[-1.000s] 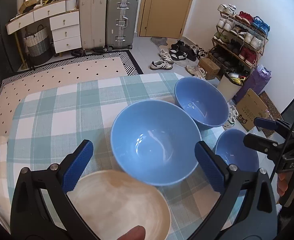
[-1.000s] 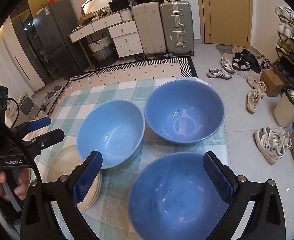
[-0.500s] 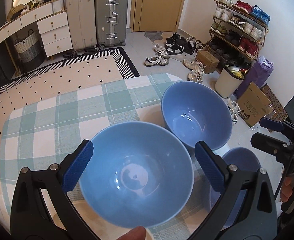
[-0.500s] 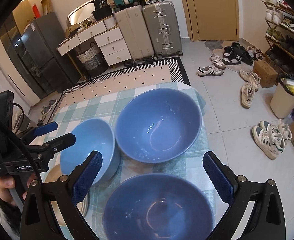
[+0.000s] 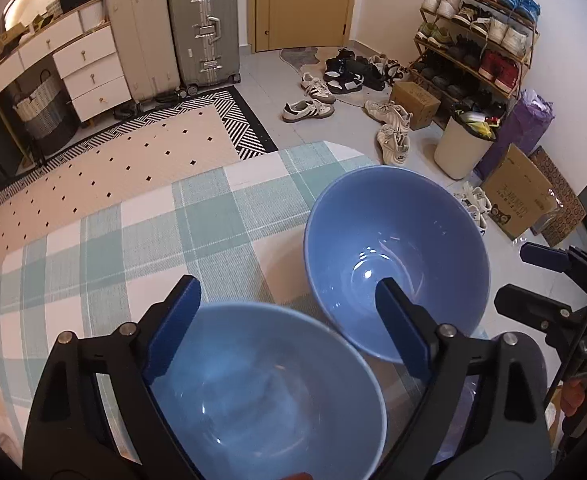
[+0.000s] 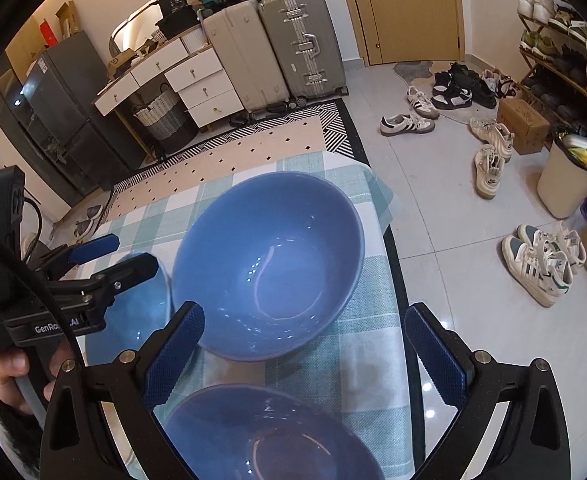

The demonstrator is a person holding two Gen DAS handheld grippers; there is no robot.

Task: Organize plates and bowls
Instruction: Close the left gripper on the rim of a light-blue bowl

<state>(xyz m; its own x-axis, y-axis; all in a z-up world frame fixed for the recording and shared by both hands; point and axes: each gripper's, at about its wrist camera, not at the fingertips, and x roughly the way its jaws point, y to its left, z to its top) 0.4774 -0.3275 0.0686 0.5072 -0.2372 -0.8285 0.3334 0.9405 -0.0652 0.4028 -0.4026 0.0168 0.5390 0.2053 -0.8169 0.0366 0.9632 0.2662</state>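
Left gripper, formerly over the beige plates, now straddles the near-left blue bowl, its jaws closing but not yet gripping. Right gripper gapes empty above the near-right bowl; stacking appears imminent.

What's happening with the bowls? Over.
Left gripper closing above near bowl, not gripping. Right gripper open over another bowl. Nothing blocking.

Blue bowls, green-checked tablecloth
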